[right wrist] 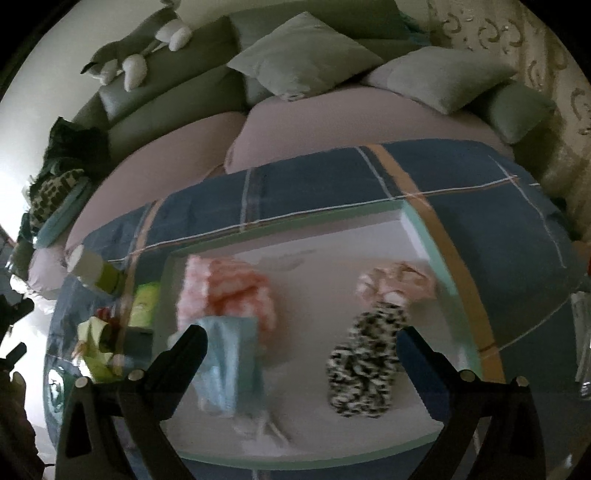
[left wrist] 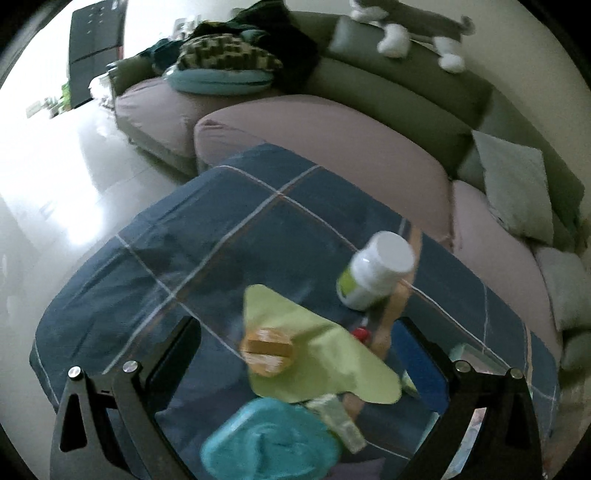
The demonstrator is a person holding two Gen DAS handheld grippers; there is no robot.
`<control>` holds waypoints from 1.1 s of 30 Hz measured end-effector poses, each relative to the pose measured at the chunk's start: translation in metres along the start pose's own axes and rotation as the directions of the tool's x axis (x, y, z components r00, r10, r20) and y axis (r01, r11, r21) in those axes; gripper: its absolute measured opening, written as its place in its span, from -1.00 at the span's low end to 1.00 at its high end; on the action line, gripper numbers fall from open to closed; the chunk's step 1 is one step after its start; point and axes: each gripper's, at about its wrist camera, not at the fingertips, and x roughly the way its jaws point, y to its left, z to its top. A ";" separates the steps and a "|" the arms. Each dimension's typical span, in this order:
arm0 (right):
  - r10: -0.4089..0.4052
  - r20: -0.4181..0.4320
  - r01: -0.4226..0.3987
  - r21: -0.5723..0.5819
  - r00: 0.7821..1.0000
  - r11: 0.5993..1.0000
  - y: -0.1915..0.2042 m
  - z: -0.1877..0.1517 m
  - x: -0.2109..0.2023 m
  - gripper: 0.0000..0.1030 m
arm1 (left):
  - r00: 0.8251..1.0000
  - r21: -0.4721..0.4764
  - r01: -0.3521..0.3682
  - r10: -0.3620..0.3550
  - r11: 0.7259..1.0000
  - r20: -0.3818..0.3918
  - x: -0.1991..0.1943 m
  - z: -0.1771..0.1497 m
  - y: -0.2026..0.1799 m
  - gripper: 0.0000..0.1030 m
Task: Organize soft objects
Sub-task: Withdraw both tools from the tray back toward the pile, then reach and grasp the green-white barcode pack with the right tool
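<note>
The right gripper [right wrist: 301, 349] hangs with jaws wide apart above a tray [right wrist: 413, 236] holding a blue cloth [right wrist: 229, 365], pink fluff [right wrist: 229, 291] and spotted sock [right wrist: 364, 369]; left gripper [left wrist: 299, 332] jaws open too.

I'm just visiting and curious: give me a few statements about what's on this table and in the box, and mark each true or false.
1. The right gripper stands open over the shallow box. True.
2. The black-and-white fuzzy piece lies outside the box. False: it lies inside it, right of the pink fluffy piece.
3. The white-capped bottle stands on the blue checked cloth. True.
4. The left gripper is clamped on the bottle. False: it is open and holds nothing.
5. A plush toy lies on the sofa back. True.
</note>
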 end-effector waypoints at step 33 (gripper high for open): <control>0.244 -0.103 -0.264 -0.321 0.964 0.909 0.158 -0.024 0.040 0.95 | 0.977 0.017 -0.022 0.025 1.000 -0.210 0.044 0.009 0.035 0.99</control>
